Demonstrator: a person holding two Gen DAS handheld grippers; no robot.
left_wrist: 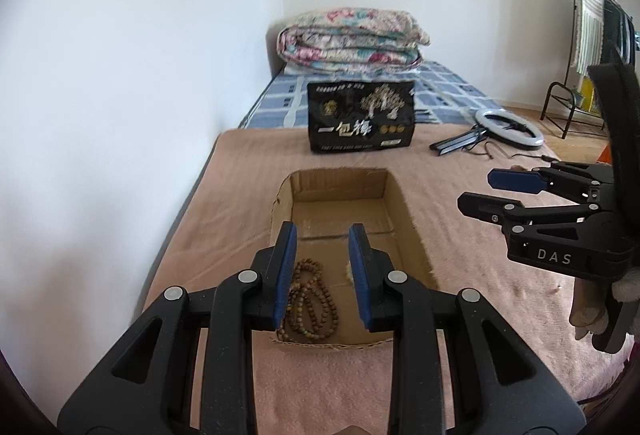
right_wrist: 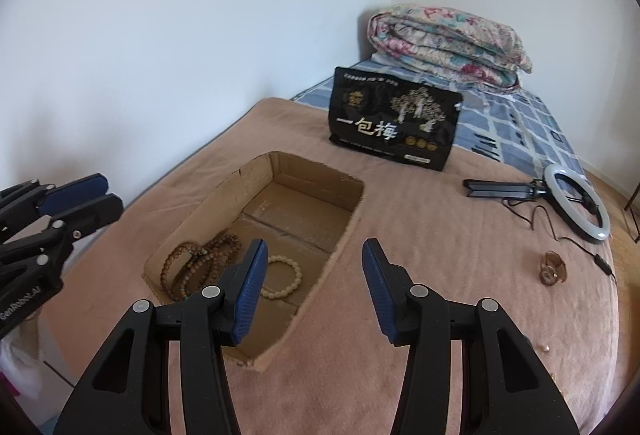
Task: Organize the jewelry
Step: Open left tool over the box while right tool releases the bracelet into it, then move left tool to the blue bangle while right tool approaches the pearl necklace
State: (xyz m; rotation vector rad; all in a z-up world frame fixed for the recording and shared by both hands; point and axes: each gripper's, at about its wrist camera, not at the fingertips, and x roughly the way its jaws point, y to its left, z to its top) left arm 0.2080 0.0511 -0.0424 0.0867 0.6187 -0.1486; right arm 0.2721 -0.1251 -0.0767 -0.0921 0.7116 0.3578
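An open cardboard box is sunk into the pink blanket. Inside lie brown wooden bead strands and a cream bead bracelet. My left gripper is open and empty, hovering over the box's near end above the brown beads; it also shows at the left edge of the right wrist view. My right gripper is open and empty over the box's right rim; it shows at the right of the left wrist view. A small amber piece of jewelry lies on the blanket at the right.
A black snack bag stands behind the box. A ring light with stand and cable lies at the right. A folded floral quilt sits at the back. White wall on the left.
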